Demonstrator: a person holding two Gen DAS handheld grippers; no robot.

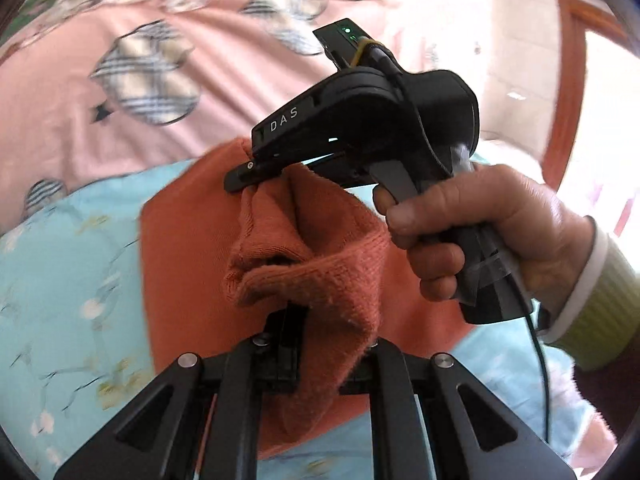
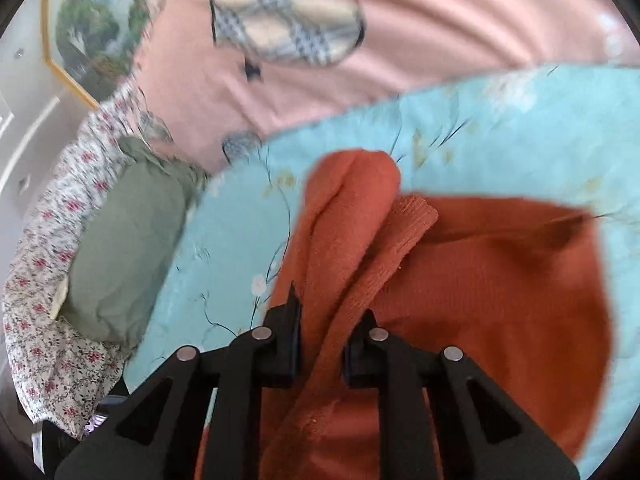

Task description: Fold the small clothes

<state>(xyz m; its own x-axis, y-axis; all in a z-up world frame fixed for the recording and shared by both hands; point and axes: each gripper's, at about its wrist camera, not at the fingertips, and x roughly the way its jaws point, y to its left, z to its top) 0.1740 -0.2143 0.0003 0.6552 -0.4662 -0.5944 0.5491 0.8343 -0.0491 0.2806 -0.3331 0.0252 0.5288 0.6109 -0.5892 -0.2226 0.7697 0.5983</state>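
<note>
Both grippers pinching an orange knit: left gripper (image 1: 294,316), right gripper (image 2: 330,320), knit (image 2: 480,280) lying on blue sheet (image 2: 500,120), pink blanket (image 2: 400,20) behind, green pillow (image 2: 120,248) lying beside.

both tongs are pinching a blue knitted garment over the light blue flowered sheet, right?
Not quite: the garment is orange, not blue, as the left wrist view shows. The rest holds: the left tongs and right tongs both pinch it over the light blue flowered sheet.

Both the right gripper (image 1: 240,178) and left gripper (image 1: 320,320) pinch the orange knit garment (image 1: 320,264).
</note>
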